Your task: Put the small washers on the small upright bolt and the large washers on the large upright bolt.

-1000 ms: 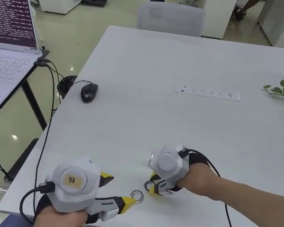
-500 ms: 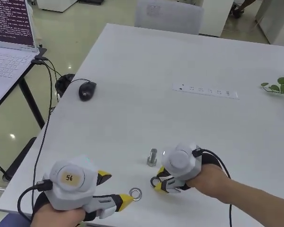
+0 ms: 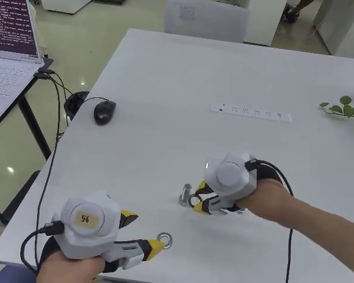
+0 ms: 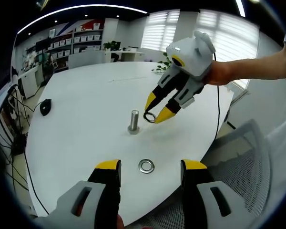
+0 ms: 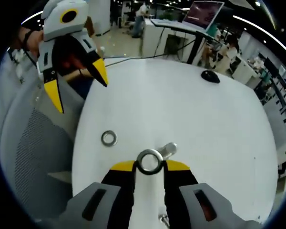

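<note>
1. My right claw (image 3: 196, 203) is clamped on a silver metal ring washer (image 5: 149, 161), held just beside the grey steel upright bolt (image 4: 134, 121) and not yet over its tip.
2. My left claw (image 3: 143, 233) stands apart and empty. A second silver flat washer (image 4: 146, 166) lies on the white table (image 3: 165, 88) between its jaws.
3. The bolt looks bare, so I judge that both washers are still to place.

A white table (image 3: 165, 88) carried a black computer mouse (image 3: 104, 111), a white power strip (image 3: 251, 112) and green plant leaves (image 3: 345, 106); an open laptop (image 3: 6, 53) sat beside it.
</note>
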